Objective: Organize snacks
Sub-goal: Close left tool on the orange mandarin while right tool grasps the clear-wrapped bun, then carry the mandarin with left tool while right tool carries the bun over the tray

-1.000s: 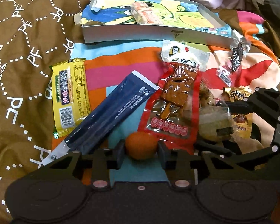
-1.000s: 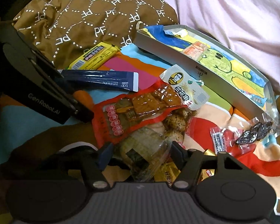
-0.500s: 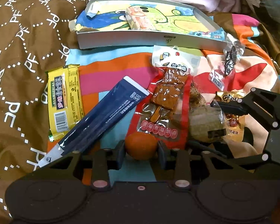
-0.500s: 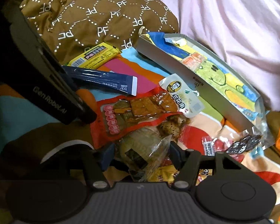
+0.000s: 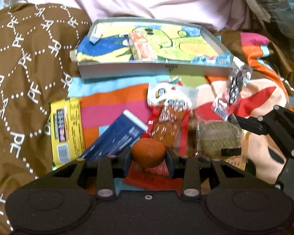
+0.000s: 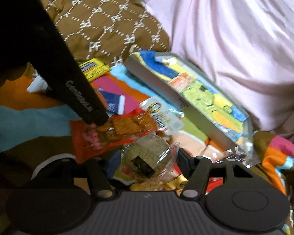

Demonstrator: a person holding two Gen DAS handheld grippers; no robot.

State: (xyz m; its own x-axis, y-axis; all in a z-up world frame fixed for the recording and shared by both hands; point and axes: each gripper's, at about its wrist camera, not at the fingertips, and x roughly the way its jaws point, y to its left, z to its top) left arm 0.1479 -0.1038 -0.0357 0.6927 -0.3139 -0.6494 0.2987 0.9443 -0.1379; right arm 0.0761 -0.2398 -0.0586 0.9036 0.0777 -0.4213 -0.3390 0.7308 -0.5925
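Left gripper (image 5: 148, 155) clamped on small orange (image 5: 148, 152), clear above the snack pile. Grey tray (image 5: 154, 70) straight ahead beyond the packets. Right gripper (image 6: 147, 161) closed on clear-wrapped green cake (image 6: 147, 152); tray up-right, long axis slanting away.

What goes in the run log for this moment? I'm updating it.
left gripper: shut on orange | right gripper: shut on clear-wrapped cake | box: one snack inside

Both fisheye views are motion-blurred and bowed at the edges; light falls from twelve o'clock, leaving the right-wrist view murky toward nine o'clock.
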